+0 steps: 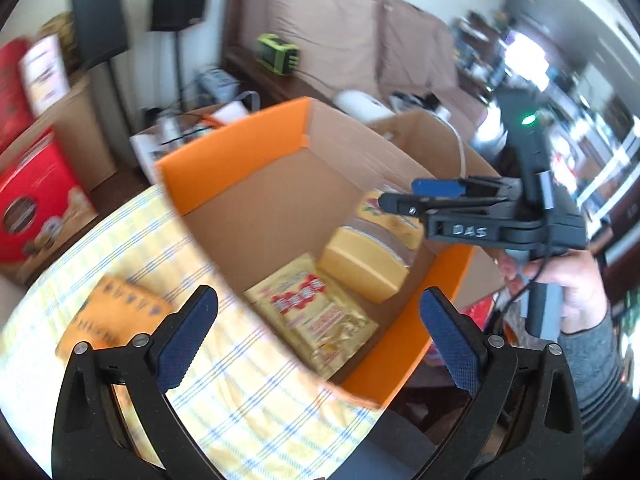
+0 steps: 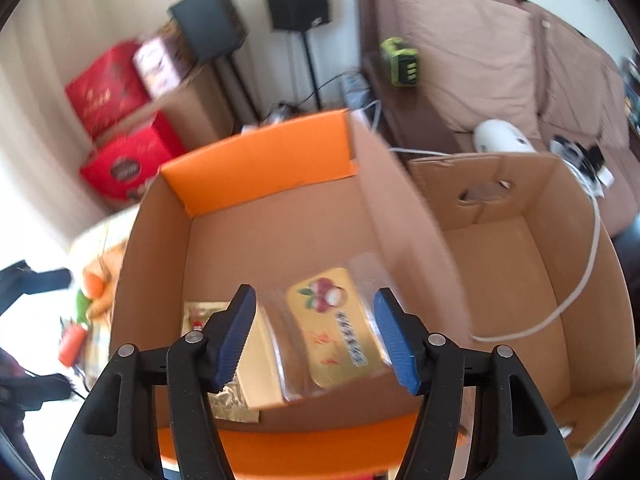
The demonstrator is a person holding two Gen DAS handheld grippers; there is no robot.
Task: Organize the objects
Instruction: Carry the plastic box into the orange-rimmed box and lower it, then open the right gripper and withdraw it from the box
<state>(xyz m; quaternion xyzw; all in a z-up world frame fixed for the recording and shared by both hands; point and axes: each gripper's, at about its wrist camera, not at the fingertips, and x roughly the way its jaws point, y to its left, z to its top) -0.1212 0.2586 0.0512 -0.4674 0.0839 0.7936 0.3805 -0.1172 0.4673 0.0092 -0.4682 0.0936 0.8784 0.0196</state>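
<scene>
Your left gripper point(image 1: 318, 334) hangs over the worktop's checked cloth point(image 1: 248, 396) with jaws spread wide, nothing between them. Your right gripper point(image 2: 316, 336) is released too — it hovers above the orange-flapped box point(image 2: 256, 164), over the clear packet with the gold label point(image 2: 340, 332). A gold sachet point(image 1: 316, 316) lies left of it; an orange packet point(image 1: 112, 316) rests on the cloth outside.

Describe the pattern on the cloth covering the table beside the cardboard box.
The tablecloth is pale yellow with blue checked lines, clearest in the left wrist view.
</scene>
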